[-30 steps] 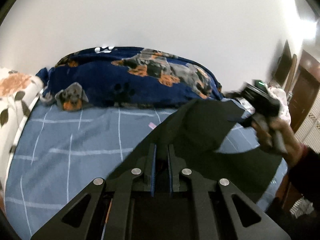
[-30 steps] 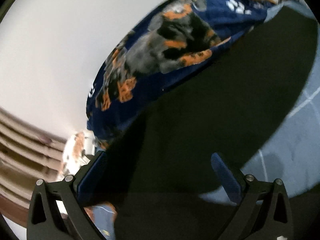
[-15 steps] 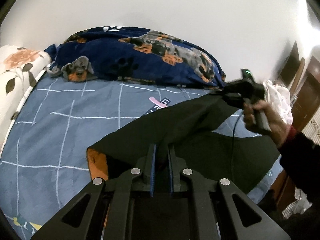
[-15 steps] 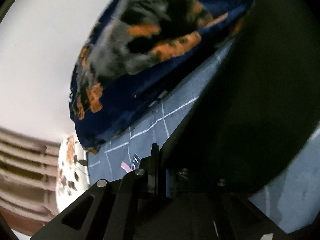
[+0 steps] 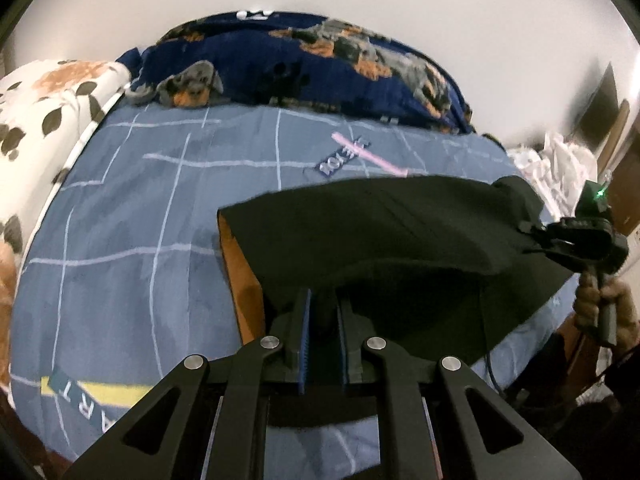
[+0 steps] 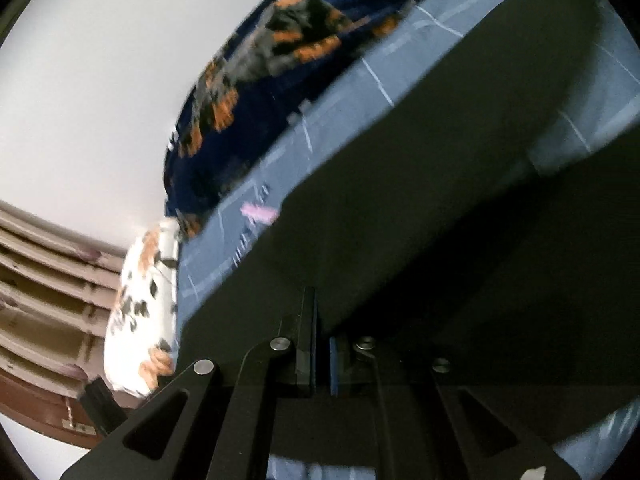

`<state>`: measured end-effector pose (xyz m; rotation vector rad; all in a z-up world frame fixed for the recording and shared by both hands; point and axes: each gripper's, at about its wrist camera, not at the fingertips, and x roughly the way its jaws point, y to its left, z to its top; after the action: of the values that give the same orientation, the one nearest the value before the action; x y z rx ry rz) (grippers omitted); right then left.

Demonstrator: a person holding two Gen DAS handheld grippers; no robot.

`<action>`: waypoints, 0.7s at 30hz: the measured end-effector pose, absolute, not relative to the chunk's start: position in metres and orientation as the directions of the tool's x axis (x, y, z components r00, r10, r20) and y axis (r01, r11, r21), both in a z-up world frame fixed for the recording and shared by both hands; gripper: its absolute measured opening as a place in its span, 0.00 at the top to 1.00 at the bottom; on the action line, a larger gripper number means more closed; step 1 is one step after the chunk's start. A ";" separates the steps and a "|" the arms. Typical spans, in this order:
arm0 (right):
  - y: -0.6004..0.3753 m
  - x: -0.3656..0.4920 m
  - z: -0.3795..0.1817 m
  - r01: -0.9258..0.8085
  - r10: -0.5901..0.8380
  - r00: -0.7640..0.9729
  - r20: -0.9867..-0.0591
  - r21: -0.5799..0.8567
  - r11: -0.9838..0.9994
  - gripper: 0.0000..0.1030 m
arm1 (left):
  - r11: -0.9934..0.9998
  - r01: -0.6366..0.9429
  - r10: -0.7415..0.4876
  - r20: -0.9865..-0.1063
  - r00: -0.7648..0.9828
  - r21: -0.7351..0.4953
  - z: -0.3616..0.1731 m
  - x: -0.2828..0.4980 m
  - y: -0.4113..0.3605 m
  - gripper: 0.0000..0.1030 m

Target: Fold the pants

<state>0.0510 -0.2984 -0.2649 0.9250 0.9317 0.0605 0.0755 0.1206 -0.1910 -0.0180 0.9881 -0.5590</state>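
Black pants (image 5: 380, 232) with an orange lining (image 5: 240, 276) hang stretched over a blue checked bed sheet (image 5: 132, 216). My left gripper (image 5: 324, 304) is shut on the near edge of the pants. In the left wrist view my right gripper (image 5: 528, 236) is shut on the pants' far right corner, with a person's hand (image 5: 600, 300) around its handle. Seen from the right wrist, the right gripper (image 6: 322, 320) is shut on the black pants (image 6: 460, 220), which fill most of that frame.
A navy dog-print blanket (image 5: 304, 68) is heaped along the white wall at the head of the bed. A white floral pillow (image 5: 44, 104) lies at the left edge. White cloth (image 5: 556, 168) and dark wooden furniture (image 5: 600, 112) stand off the bed's right side.
My right gripper went from open to shut on the pants and swung right. Both grippers came lower, the pants now span sideways over the sheet, and the orange lining shows.
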 end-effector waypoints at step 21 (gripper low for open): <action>-0.272 -0.008 -0.324 0.428 0.458 0.538 -0.708 0.697 0.575 0.95 | 0.894 0.436 -0.299 -0.860 0.414 -0.102 -0.226 0.028 0.127 0.69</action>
<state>-0.0085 -0.2724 -0.3244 1.0080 1.0513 0.0220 0.0285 0.1267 -0.2262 0.1455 1.0467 -0.4638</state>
